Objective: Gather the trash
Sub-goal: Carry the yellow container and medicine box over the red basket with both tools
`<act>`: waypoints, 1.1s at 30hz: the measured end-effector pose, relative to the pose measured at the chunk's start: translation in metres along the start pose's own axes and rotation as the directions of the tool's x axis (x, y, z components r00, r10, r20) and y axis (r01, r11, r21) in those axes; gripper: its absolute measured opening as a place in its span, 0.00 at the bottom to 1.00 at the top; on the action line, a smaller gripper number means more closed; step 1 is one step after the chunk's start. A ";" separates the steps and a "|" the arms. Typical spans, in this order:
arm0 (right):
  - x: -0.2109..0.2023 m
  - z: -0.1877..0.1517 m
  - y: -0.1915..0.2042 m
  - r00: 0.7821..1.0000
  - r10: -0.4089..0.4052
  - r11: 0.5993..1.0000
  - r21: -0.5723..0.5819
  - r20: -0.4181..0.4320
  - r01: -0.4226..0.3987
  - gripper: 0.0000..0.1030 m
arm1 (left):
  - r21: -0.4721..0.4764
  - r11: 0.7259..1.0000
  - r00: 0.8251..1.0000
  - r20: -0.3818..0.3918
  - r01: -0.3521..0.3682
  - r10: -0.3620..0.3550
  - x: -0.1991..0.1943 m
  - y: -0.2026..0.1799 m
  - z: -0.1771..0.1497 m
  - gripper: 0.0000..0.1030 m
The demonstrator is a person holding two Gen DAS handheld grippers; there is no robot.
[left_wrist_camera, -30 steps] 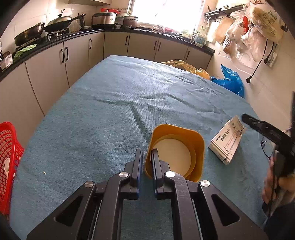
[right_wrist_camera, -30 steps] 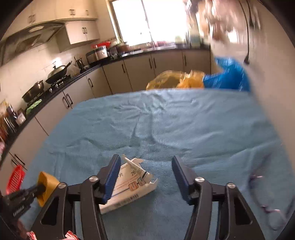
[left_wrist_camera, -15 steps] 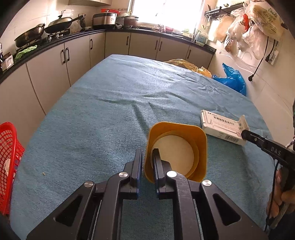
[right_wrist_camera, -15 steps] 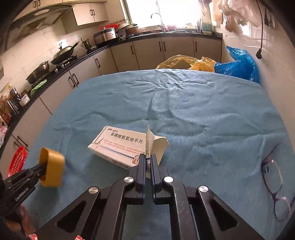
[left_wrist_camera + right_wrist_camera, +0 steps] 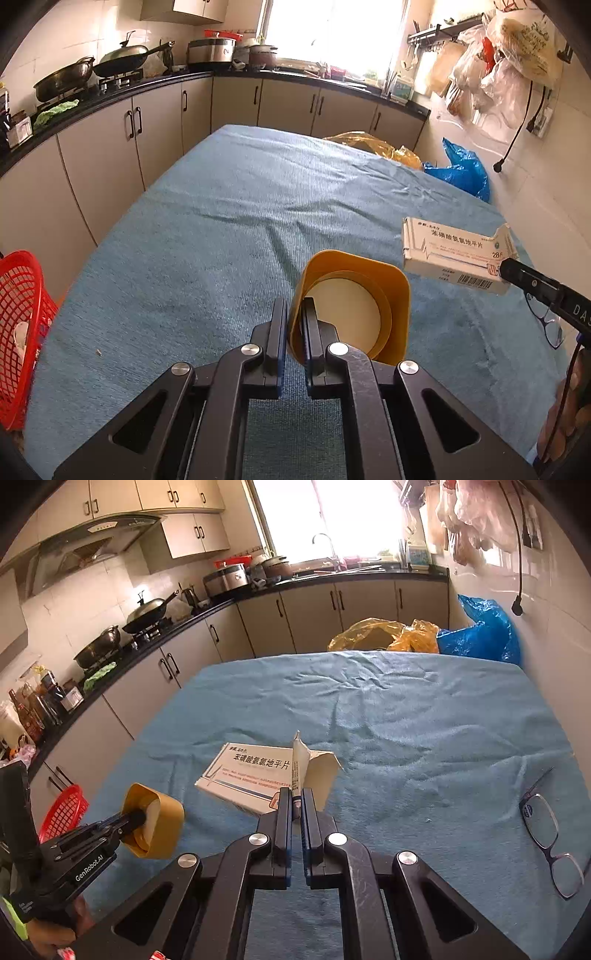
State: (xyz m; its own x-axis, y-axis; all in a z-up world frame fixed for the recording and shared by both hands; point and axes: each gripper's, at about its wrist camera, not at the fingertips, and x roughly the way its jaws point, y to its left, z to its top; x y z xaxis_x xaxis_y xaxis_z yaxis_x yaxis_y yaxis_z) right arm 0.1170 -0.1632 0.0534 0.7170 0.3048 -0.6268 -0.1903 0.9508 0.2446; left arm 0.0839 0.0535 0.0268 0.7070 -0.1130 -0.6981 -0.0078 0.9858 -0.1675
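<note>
My left gripper is shut on the left wall of a yellow paper cup, held on its side above the blue cloth, its mouth facing the camera. In the right wrist view the same cup hangs at the lower left from the left gripper. My right gripper is shut on the open end flap of a white medicine box, lifted a little off the cloth. From the left wrist view the box hangs at the right, pinched by the right gripper.
A red mesh basket stands on the floor left of the table. Glasses lie on the blue cloth at the right. Yellow and blue plastic bags sit behind the far edge. Kitchen cabinets line the left and back.
My right gripper closed on the box's flap and raised the box off the cloth, swinging it leftward. The left gripper kept its hold on the cup with little movement.
</note>
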 end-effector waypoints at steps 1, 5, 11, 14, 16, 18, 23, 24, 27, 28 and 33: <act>0.000 0.000 0.000 1.000 -0.002 1.000 -0.002 0.002 0.002 0.05 | 0.000 1.000 1.000 0.005 -0.002 0.002 -0.001 0.000 0.000 0.07; -0.001 0.000 0.001 1.000 -0.001 1.000 0.002 0.007 0.001 0.05 | 0.006 1.000 1.000 0.014 -0.017 0.016 -0.001 -0.001 0.000 0.07; -0.003 0.000 0.002 1.000 0.000 1.000 0.005 0.013 0.000 0.05 | 0.006 1.000 1.000 0.018 -0.024 0.023 0.001 -0.002 0.002 0.07; -0.005 -0.001 0.002 1.000 -0.003 1.000 0.004 0.018 0.003 0.05 | 0.007 1.000 0.999 0.019 -0.028 0.028 0.002 -0.003 0.001 0.07; -0.005 -0.002 0.002 1.000 -0.003 1.000 0.002 0.021 0.003 0.05 | 0.005 1.000 0.999 0.022 -0.029 0.029 0.002 -0.002 0.001 0.07; -0.006 -0.002 0.003 1.000 -0.010 1.000 0.000 0.025 0.010 0.05 | 0.003 0.999 0.999 0.026 -0.033 0.033 0.001 -0.002 0.001 0.07; -0.007 -0.002 0.004 0.999 -0.013 1.000 -0.005 0.031 0.013 0.05 | 0.002 0.999 0.999 0.030 -0.043 0.043 0.000 -0.002 0.001 0.07; -0.008 -0.002 0.004 0.999 -0.017 1.000 -0.007 0.033 0.017 0.05 | 0.000 0.999 0.999 0.030 -0.045 0.045 0.000 -0.002 0.001 0.07; -0.010 -0.001 0.005 0.999 -0.022 1.000 -0.009 0.042 0.022 0.05 | -0.002 0.999 0.998 0.040 -0.049 0.050 -0.004 -0.003 0.002 0.07; -0.012 -0.001 0.005 0.999 -0.021 1.000 -0.009 0.046 0.022 0.05 | -0.005 0.999 0.998 0.047 -0.051 0.052 -0.007 -0.002 0.003 0.07; -0.021 0.001 0.010 0.997 -0.015 1.000 -0.014 0.073 0.016 0.05 | -0.021 0.999 0.996 0.077 -0.049 0.051 -0.027 0.000 0.001 0.07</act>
State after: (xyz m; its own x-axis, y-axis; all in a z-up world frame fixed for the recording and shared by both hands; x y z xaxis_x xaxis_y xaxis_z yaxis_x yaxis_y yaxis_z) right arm 0.1011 -0.1606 0.0699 0.7667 0.2857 -0.5750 -0.1882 0.9562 0.2241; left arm 0.0656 0.0566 0.0458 0.7581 -0.0530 -0.6500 -0.0572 0.9874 -0.1473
